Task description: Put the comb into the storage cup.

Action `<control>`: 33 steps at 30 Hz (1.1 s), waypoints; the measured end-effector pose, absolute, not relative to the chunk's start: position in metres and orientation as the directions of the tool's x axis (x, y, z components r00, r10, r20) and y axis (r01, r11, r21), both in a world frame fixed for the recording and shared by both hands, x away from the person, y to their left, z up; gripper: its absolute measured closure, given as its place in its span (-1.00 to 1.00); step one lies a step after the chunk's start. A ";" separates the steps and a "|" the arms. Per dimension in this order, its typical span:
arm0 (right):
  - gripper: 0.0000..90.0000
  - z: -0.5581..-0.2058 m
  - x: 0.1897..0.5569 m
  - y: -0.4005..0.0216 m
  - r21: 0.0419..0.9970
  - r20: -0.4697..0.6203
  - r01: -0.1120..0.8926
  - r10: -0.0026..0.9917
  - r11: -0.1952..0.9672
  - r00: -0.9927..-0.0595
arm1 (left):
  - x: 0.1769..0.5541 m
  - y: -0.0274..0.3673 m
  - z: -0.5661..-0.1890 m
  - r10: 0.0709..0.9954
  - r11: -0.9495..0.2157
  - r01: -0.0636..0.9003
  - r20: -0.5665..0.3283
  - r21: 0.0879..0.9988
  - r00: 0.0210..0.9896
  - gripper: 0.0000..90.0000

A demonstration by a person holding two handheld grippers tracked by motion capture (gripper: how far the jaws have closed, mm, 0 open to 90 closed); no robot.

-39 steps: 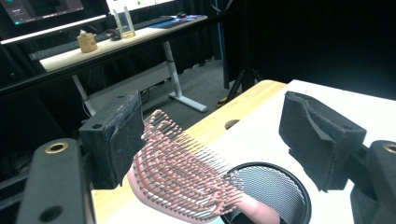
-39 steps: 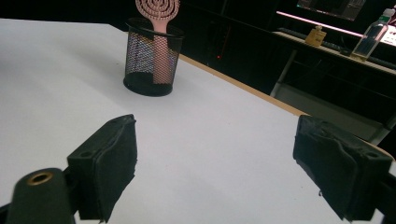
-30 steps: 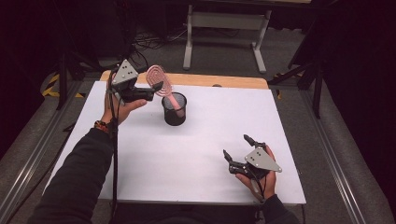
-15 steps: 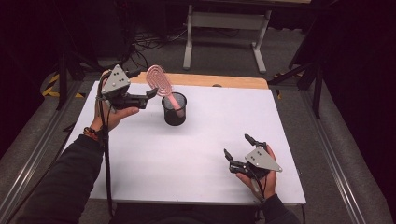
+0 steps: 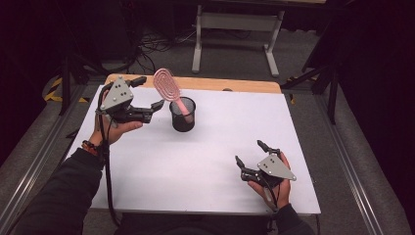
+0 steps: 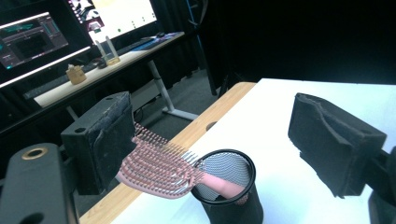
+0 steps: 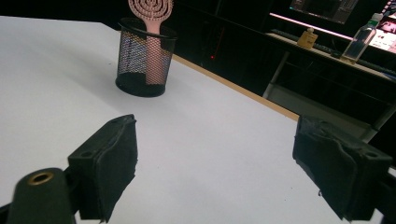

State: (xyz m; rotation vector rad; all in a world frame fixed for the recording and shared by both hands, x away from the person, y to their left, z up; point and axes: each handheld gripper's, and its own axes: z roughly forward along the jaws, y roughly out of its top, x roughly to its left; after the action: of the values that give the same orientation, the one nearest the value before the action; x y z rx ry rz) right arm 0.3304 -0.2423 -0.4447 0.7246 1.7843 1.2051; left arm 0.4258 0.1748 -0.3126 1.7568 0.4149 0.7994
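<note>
I note the pink hairbrush (image 5: 170,89) standing handle-down in the black mesh cup (image 5: 182,115), its head leaning out over the rim toward the wooden table edge (image 5: 235,84). My left gripper (image 5: 147,96) hangs just beside the cup on that same side, its jaws having just been opening; they now stand spread, nothing pinched, with the brush head near one pad (image 6: 105,140) but not pressed. My right gripper (image 5: 250,155) rests well away from the cup over the white table top (image 5: 205,161), jaws spread and empty. I judge the placing step done and the release in hand. Next calls for drawing the left gripper clear without snagging the bristles.
</note>
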 end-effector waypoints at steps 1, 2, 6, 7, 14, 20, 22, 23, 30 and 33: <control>-0.67 -0.444 0.330 -0.242 0.929 -0.324 0.004 0.817 0.371 -0.477 | 0.425 0.175 -0.313 0.633 -0.334 -0.111 0.310 0.936 0.710 -0.66; -0.67 -0.444 0.330 -0.242 0.928 -0.326 0.003 0.817 0.372 -0.477 | 0.423 0.175 -0.315 0.629 -0.337 -0.114 0.313 0.935 0.711 -0.66; -0.67 -0.444 0.329 -0.242 0.927 -0.329 0.000 0.815 0.375 -0.476 | 0.418 0.176 -0.319 0.621 -0.344 -0.122 0.323 0.931 0.714 -0.67; -0.67 -0.444 0.329 -0.242 0.927 -0.329 0.000 0.815 0.374 -0.477 | 0.417 0.176 -0.320 0.621 -0.343 -0.121 0.322 0.931 0.715 -0.67; -0.67 -0.443 0.329 -0.241 0.926 -0.333 -0.003 0.814 0.377 -0.476 | 0.410 0.178 -0.326 0.614 -0.356 -0.127 0.334 0.926 0.715 -0.68; -0.67 -0.443 0.328 -0.240 0.925 -0.337 -0.008 0.811 0.379 -0.478 | 0.404 0.182 -0.332 0.610 -0.364 -0.128 0.340 0.922 0.716 -0.69; -0.67 -0.443 0.328 -0.240 0.925 -0.338 -0.009 0.812 0.380 -0.477 | 0.399 0.184 -0.336 0.604 -0.378 -0.131 0.352 0.916 0.715 -0.69; -0.67 -0.443 0.328 -0.240 0.926 -0.336 -0.009 0.812 0.378 -0.478 | 0.398 0.185 -0.337 0.603 -0.379 -0.127 0.349 0.916 0.717 -0.69; -0.67 -0.442 0.328 -0.240 0.924 -0.344 -0.014 0.811 0.383 -0.473 | 0.392 0.188 -0.351 0.597 -0.395 -0.111 0.346 0.912 0.724 -0.69; -0.67 -0.443 0.328 -0.240 0.923 -0.344 -0.013 0.811 0.384 -0.473 | 0.391 0.189 -0.357 0.596 -0.394 -0.099 0.336 0.914 0.729 -0.69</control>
State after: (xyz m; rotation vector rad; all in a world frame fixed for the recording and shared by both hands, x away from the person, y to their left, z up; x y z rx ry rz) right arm 0.3278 -0.2396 -0.4427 0.6997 1.7766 1.1947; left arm 0.3910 0.1893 -0.3570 1.8333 0.3870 0.7897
